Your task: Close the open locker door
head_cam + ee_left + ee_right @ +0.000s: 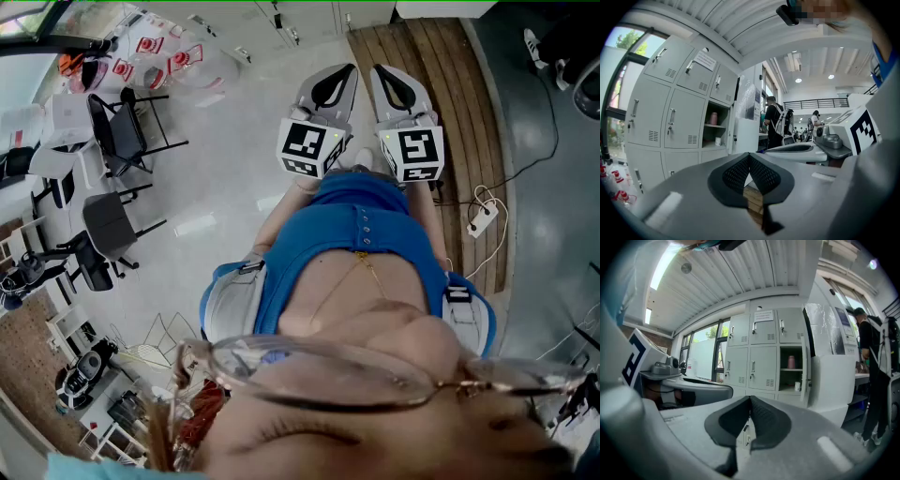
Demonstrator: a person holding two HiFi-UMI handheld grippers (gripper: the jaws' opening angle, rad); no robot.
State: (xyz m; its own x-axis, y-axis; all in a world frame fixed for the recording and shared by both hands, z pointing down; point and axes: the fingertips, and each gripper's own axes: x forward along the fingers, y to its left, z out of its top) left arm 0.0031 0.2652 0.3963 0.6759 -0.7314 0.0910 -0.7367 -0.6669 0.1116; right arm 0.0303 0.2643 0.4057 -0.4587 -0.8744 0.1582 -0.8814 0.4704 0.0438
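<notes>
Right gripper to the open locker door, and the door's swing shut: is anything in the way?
Nothing visible. No object shows between the shut right gripper and the open locker door. The pink bottle and the small white cup sit on shelves inside the compartment, apparently behind the door's closing line.

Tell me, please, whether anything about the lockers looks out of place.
One locker door stands swung open, showing a pink bottle and a small white cup inside; the neighbouring doors in view are shut.
</notes>
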